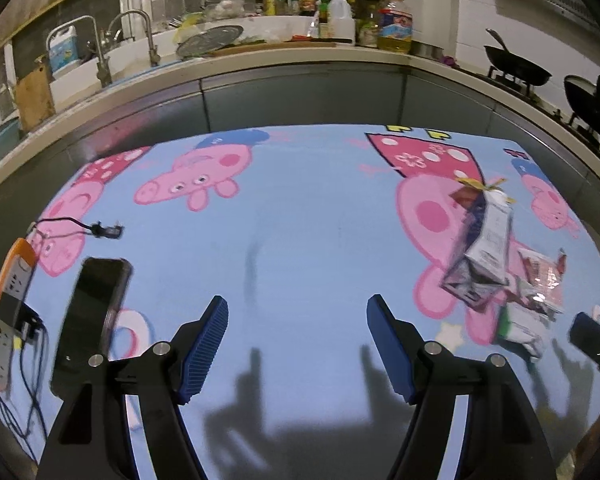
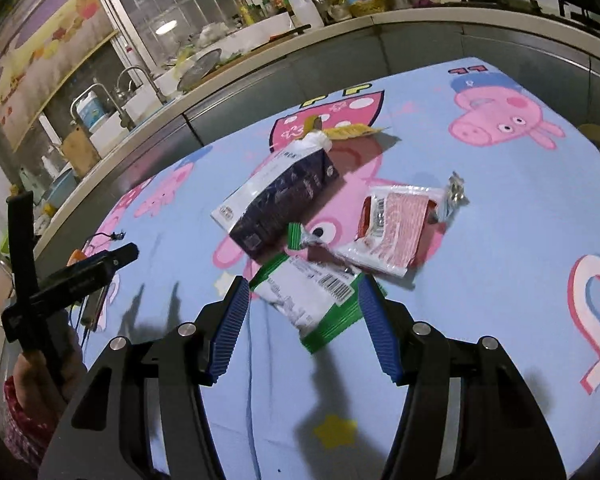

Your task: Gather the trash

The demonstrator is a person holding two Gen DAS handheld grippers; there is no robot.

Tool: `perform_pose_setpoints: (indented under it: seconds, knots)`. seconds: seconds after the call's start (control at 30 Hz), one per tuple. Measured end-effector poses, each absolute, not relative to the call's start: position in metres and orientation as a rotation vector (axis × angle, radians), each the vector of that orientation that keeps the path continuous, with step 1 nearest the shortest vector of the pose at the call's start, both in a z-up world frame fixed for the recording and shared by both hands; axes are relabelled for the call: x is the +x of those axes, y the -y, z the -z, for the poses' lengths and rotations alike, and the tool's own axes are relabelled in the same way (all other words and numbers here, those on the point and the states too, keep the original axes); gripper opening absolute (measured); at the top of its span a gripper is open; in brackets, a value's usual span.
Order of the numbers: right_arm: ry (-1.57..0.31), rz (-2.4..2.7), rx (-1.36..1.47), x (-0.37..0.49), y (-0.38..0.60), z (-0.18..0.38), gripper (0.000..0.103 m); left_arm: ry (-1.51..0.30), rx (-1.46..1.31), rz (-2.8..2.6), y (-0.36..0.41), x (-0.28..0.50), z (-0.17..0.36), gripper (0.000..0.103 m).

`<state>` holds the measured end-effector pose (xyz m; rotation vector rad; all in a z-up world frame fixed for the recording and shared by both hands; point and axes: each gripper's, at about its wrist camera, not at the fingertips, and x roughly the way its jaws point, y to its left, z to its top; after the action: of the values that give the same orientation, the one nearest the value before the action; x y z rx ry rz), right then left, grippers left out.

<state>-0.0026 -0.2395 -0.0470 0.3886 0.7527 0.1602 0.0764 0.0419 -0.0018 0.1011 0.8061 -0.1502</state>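
Several pieces of trash lie on the blue cartoon-pig tablecloth: a dark blue and white carton, a red and clear wrapper, a green and white wrapper and a yellow wrapper. My right gripper is open, its blue fingers either side of the green wrapper's near end, above it. My left gripper is open and empty over bare cloth. In the left wrist view the carton, red wrapper and green wrapper lie at the right.
A phone, an orange power strip and cables lie at the table's left. The right gripper's tip shows at the right edge. Behind the table runs a kitchen counter with a sink, bottles and woks.
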Motion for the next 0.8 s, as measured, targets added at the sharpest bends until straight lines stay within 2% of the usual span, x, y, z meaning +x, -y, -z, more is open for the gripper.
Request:
perform_pose_setpoints:
  seconds: [0.1,0.27,0.43,0.5,0.6,0.67,0.8]
  knots:
    - [-0.752,-0.172,0.381,-0.006,0.236,0.048,0.058,-0.822,0.089,0.152,-0.033,0.068,0.006,0.072]
    - [-0.76,-0.159,0.395,-0.015,0.24,0.051,0.065,-0.865,0.07,0.164,-0.016,0.051,0.021,0.084]
    - [-0.765,-0.124,0.419,-0.029,0.252,0.052,0.075,-0.89,0.064,0.176,0.0,0.035,0.025,0.086]
    - [-0.758,-0.113,0.428,-0.034,0.257,0.052,0.081,-0.889,0.08,0.17,0.006,0.03,0.025,0.089]
    - [-0.741,-0.108,0.436,-0.04,0.262,0.05,0.083,-0.874,0.104,0.17,0.014,0.022,0.023,0.091]
    - [-0.734,-0.11,0.437,-0.043,0.263,0.049,0.084,-0.865,0.109,0.169,0.016,0.017,0.021,0.097]
    - [-0.73,-0.126,0.44,-0.045,0.262,0.048,0.084,-0.836,0.123,0.159,0.018,0.009,0.015,0.099]
